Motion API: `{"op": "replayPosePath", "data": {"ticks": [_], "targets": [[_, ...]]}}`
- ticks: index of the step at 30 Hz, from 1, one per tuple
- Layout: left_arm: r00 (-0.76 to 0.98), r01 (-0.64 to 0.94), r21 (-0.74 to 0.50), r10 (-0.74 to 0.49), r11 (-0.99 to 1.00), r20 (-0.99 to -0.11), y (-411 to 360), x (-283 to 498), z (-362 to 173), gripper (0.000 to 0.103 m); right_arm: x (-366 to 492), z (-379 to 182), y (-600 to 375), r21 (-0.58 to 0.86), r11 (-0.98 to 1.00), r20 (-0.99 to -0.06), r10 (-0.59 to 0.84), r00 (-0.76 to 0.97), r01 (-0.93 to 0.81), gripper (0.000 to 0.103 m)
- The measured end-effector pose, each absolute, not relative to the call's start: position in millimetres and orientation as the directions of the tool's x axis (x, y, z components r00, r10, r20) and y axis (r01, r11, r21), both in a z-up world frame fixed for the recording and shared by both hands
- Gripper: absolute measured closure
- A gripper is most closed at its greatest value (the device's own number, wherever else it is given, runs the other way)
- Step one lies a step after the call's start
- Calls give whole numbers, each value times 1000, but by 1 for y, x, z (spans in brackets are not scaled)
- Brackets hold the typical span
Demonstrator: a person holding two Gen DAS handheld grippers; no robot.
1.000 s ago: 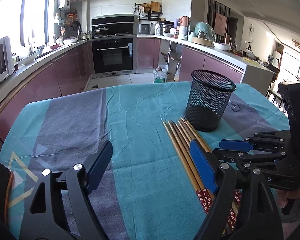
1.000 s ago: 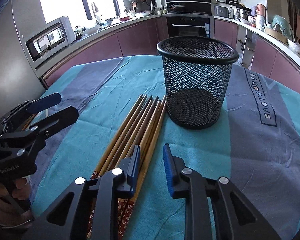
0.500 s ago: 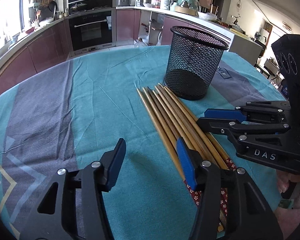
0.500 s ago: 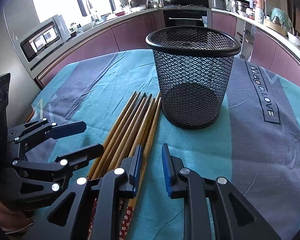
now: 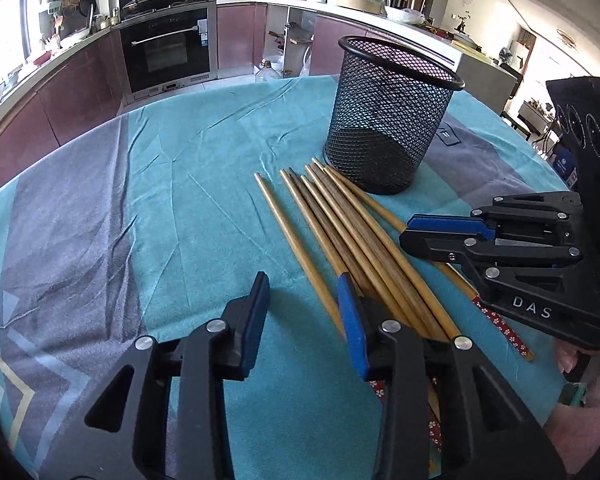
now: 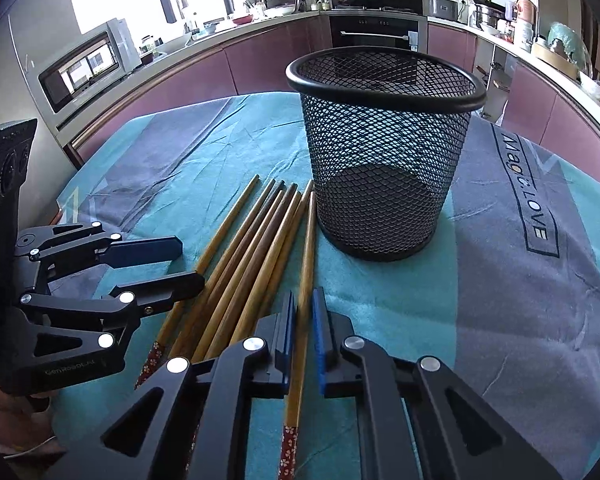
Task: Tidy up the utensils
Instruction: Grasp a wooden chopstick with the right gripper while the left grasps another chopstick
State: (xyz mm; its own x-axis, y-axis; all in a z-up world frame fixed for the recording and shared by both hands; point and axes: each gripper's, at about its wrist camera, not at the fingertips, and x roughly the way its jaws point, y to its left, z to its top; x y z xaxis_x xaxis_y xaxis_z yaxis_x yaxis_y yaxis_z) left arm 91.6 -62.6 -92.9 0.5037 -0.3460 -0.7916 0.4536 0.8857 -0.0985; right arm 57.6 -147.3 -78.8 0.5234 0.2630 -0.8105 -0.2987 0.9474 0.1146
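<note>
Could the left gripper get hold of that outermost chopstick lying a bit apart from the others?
Probably yes. The left gripper is open, the separated chopstick lies just ahead between its fingers, with bare tablecloth on one side and nothing covering it.

The black left gripper with blue pads (image 5: 302,312) is held open at the lower centre of its frame. The black right gripper with blue pads (image 6: 303,320) is nearly closed, its jaws narrowly parted, at lower centre.
</note>
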Motion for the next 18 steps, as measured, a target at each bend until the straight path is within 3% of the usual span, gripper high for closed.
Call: {"op": "replayPosePath", "data": {"ticks": [18], "targets": [[528,383,-110,-315,917,-789,-53,92,-91,95,52,-67,-159,167,937,-776,317,545,-308,98]]}}
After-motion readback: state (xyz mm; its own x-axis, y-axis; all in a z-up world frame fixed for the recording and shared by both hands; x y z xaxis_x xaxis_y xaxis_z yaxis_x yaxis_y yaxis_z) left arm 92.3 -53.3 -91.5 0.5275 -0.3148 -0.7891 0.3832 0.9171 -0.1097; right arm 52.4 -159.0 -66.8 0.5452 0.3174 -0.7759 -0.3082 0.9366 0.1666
